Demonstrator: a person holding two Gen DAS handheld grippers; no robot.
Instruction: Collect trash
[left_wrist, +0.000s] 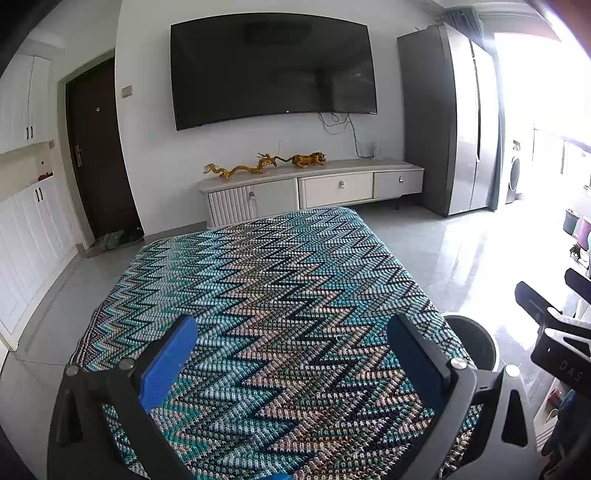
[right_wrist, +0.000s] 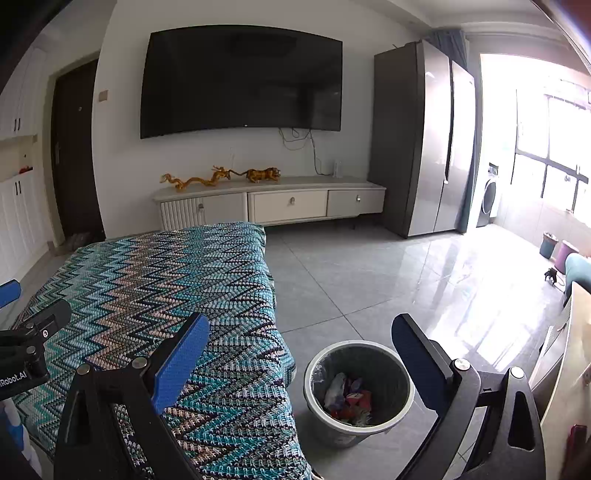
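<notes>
A grey trash bin (right_wrist: 356, 387) stands on the floor by the right side of a table covered with a zigzag cloth (right_wrist: 155, 295). Several colourful wrappers (right_wrist: 349, 400) lie inside the bin. My right gripper (right_wrist: 299, 339) is open and empty, above the table's edge and the bin. My left gripper (left_wrist: 291, 339) is open and empty over the cloth (left_wrist: 277, 288). The bin's rim (left_wrist: 471, 339) shows at the cloth's right edge in the left wrist view. The right gripper's body (left_wrist: 554, 332) shows at the right edge there. I see no trash on the cloth.
A TV cabinet (right_wrist: 273, 203) with golden figurines (right_wrist: 221, 177) stands at the far wall under a TV (right_wrist: 240, 81). A tall fridge (right_wrist: 424, 140) is to its right. Two small bins (right_wrist: 556, 247) stand near the window. Tiled floor (right_wrist: 369, 280) lies between.
</notes>
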